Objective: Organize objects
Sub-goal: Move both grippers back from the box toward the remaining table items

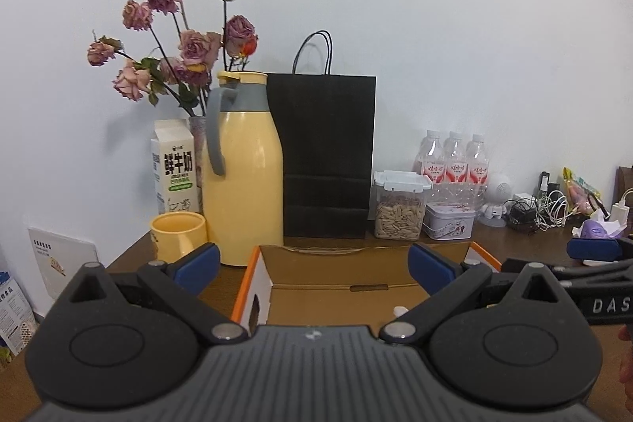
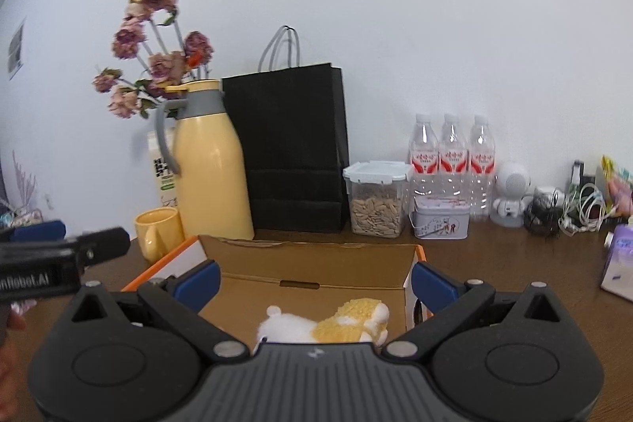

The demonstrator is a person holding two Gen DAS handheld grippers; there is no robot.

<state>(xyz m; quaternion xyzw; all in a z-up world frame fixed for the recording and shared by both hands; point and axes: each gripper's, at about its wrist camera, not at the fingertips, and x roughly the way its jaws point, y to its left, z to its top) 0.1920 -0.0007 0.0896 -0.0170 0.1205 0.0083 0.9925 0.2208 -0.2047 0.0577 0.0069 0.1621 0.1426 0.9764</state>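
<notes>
Right wrist view: both claws, right (image 2: 314,283) and left (image 1: 314,263), hang spread and empty over an open box (image 2: 312,263) on the bench (image 2: 514,263), a plush toy (image 2: 328,323) lying inside at 6 o'clock.

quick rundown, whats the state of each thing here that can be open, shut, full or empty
orange-edged cardboard box: open, plush inside
white and yellow plush toy: lying in box
clear plastic seed canister: lid clipped shut, about half full
yellow thermos jug: upright, lid on
yellow mug: upright
left gripper: open, empty
right gripper: open, empty
</notes>
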